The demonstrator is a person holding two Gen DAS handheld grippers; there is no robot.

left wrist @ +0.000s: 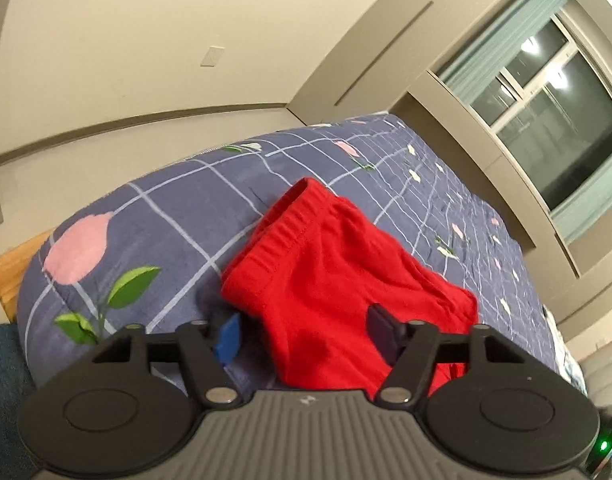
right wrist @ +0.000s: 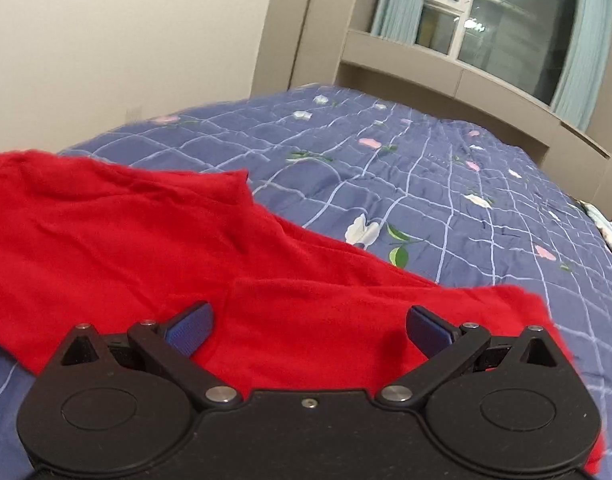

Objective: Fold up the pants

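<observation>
Directly ahead of the left gripper (left wrist: 304,334), the red pants (left wrist: 330,276) lay on the bed (left wrist: 178,208), with their near part reaching in between the fingers. Those fingers stood apart: the blue pad (left wrist: 228,338) on the left side sat over the bedcover just off the cloth's edge, while the dark pad on the other side sat over the red fabric, and neither pressed on it. No grip on the cloth showed in that view.

Likewise the right gripper (right wrist: 308,328) had its jaws spread wide, both blue pads (right wrist: 190,330) hovering over the red pants (right wrist: 154,240) with fabric lying loose beneath and between them, unclamped.

Seen from the left wrist, the pants were bright red with a gathered, stitched waistband at the end farthest from the gripper, its opening slightly lifted. The body of the garment spread toward the camera in soft wrinkles. From the right wrist, the cloth ran from the far left across to the near right, one layer folded over another so that a straight edge crossed just ahead of the fingers, and a corner peaked up farther back.

Beyond the pants, the bed's blue quilt (right wrist: 426,168) carried a pale grid and pink, white and green flowers. A window (right wrist: 498,20) with pale blue curtains stood behind the bed.
</observation>
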